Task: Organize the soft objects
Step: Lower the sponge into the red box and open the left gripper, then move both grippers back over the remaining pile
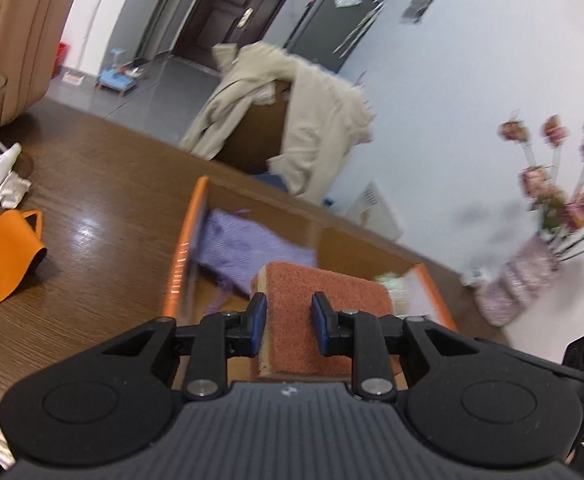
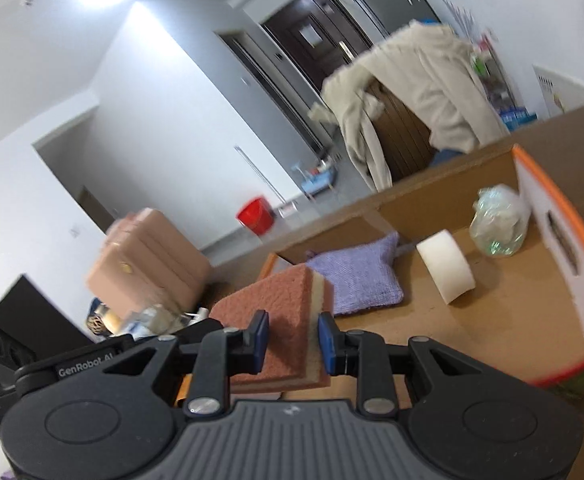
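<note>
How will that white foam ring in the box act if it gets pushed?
The white foam ring lies tilted on its curved side, so it may roll. It looks light and squashy, likely sliding easily on the box floor.

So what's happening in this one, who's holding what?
A person is tidying soft items into a cardboard box with an orange rim. Each hand-held gripper is shut on a sponge with a rust scouring face: the left hand-held gripper on the left sponge, the right hand-held gripper on the right sponge, both held over the box. A purple cloth, a white foam roll and a crumpled plastic bag already lie inside.
</note>
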A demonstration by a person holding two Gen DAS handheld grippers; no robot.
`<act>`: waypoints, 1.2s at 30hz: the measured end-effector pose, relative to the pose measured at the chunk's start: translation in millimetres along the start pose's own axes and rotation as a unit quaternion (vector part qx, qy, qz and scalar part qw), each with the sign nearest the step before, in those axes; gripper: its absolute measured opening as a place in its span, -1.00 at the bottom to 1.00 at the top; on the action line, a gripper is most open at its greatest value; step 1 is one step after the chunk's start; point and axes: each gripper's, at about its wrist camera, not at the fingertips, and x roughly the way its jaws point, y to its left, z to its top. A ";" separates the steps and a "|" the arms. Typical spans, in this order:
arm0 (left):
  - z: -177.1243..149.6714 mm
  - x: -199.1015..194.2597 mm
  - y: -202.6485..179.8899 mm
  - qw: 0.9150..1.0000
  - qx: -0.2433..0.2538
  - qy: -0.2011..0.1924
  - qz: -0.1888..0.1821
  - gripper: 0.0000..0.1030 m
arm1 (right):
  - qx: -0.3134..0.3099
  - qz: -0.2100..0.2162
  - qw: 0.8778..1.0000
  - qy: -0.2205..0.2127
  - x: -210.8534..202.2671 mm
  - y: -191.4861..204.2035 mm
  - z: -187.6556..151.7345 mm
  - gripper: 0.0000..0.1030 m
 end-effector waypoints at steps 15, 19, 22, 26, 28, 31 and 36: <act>-10.3 -5.0 5.1 0.998 0.049 0.000 0.028 -0.08 | -0.010 -0.025 0.997 0.069 57.9 -10.7 -23.7 -0.49; -7.6 -24.1 1.9 0.998 0.050 -0.009 0.040 -0.06 | -0.018 -0.020 0.998 0.059 40.0 -1.2 -19.6 -0.49; -7.2 -48.5 -2.6 0.997 0.056 -0.023 0.041 0.04 | -0.034 -0.016 0.998 0.042 12.8 9.2 -14.2 -0.47; -17.7 -91.7 -15.4 0.992 0.099 -0.052 0.061 0.31 | -0.085 -0.028 0.996 0.007 -38.5 25.2 -6.7 -0.17; -26.4 -114.4 -22.2 0.986 0.133 -0.071 0.073 0.45 | -0.131 -0.047 0.990 -0.013 -69.4 34.0 -7.2 0.04; -39.7 -142.1 -31.7 0.977 0.169 -0.091 0.092 0.67 | -0.208 -0.098 0.972 -0.042 -115.4 41.6 -13.4 0.28; -56.8 -177.9 -48.1 0.963 0.197 -0.145 0.109 0.90 | -0.265 -0.178 0.942 -0.106 -177.0 46.4 -26.8 0.77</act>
